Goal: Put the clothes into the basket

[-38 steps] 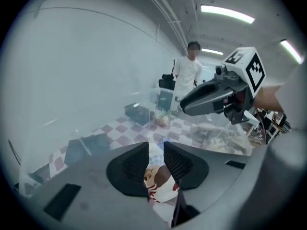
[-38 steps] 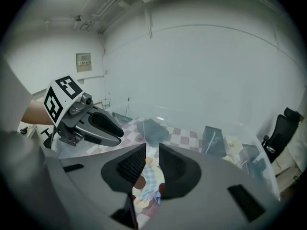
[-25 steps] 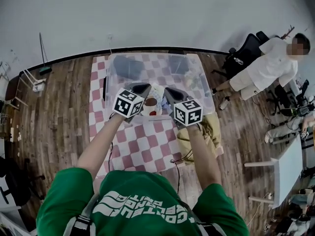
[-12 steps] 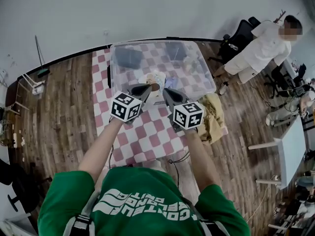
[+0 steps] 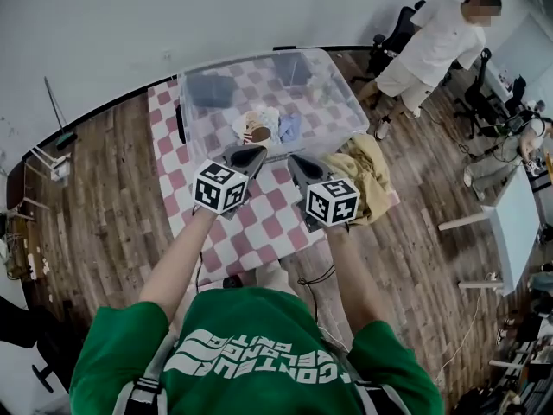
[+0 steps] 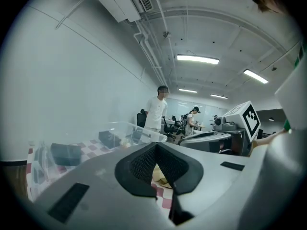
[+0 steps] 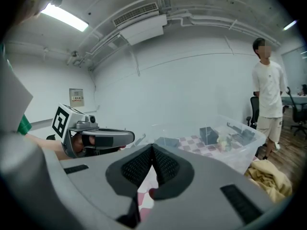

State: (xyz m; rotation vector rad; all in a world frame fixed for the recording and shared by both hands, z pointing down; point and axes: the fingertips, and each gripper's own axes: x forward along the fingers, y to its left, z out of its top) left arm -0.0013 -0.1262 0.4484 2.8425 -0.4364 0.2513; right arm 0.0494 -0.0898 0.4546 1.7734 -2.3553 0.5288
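A clear plastic basket (image 5: pixel 341 119) stands at the far end of the red-and-white checked table (image 5: pixel 259 232). Inside it lie a white and brown garment (image 5: pixel 256 128) and a small blue one (image 5: pixel 289 126). A yellow garment (image 5: pixel 367 175) hangs over the table's right edge, also low at the right in the right gripper view (image 7: pixel 268 176). My left gripper (image 5: pixel 251 156) and right gripper (image 5: pixel 298 162) hover side by side over the cloth, just short of the basket's near wall. Both are shut with nothing between the jaws (image 6: pixel 156 145) (image 7: pixel 152 147).
Two dark folded pieces (image 5: pixel 210 89) (image 5: pixel 294 67) lie at the basket's far side. A person in white (image 5: pixel 432 46) stands at the far right by an office chair (image 5: pixel 389 37). A white table (image 5: pixel 510 232) stands on the wooden floor at the right.
Both grippers have drawn back from over the basket towards me, empty. The white and brown garment stays in the basket. The person at the right has stepped further away.
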